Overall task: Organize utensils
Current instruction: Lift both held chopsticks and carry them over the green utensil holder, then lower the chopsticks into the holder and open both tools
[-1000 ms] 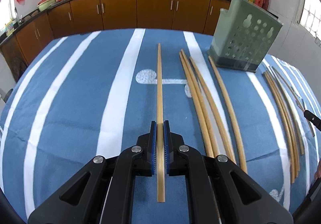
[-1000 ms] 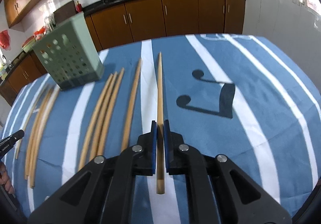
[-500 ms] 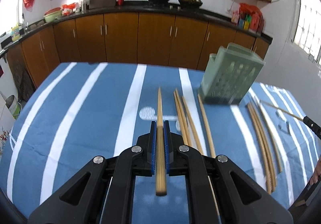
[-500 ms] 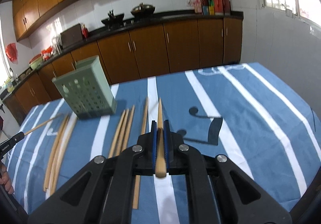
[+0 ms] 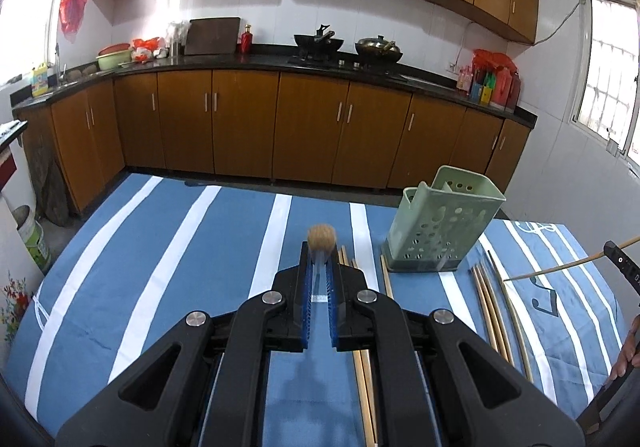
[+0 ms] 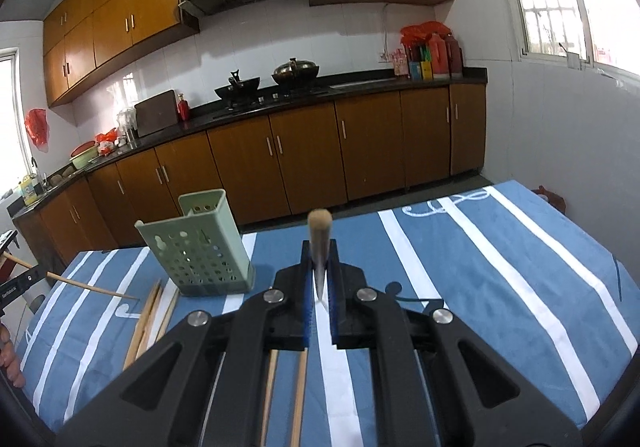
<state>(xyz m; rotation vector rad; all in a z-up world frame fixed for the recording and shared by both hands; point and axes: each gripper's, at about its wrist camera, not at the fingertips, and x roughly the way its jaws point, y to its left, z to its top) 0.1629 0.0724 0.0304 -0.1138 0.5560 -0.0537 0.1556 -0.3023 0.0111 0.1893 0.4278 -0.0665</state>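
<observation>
Two chopsticks were pinched, one in my left tongs (image 5: pixel 319 267) and one in my right tongs (image 6: pixel 319 267), each stick pointing toward its camera, raised above the table (image 5: pixel 160 267). The green holder (image 5: pixel 442 225) stood ahead, between both tongs. I judged a stick could swivel in the narrow pinch and miss the holder's opening, or tip it.
</observation>
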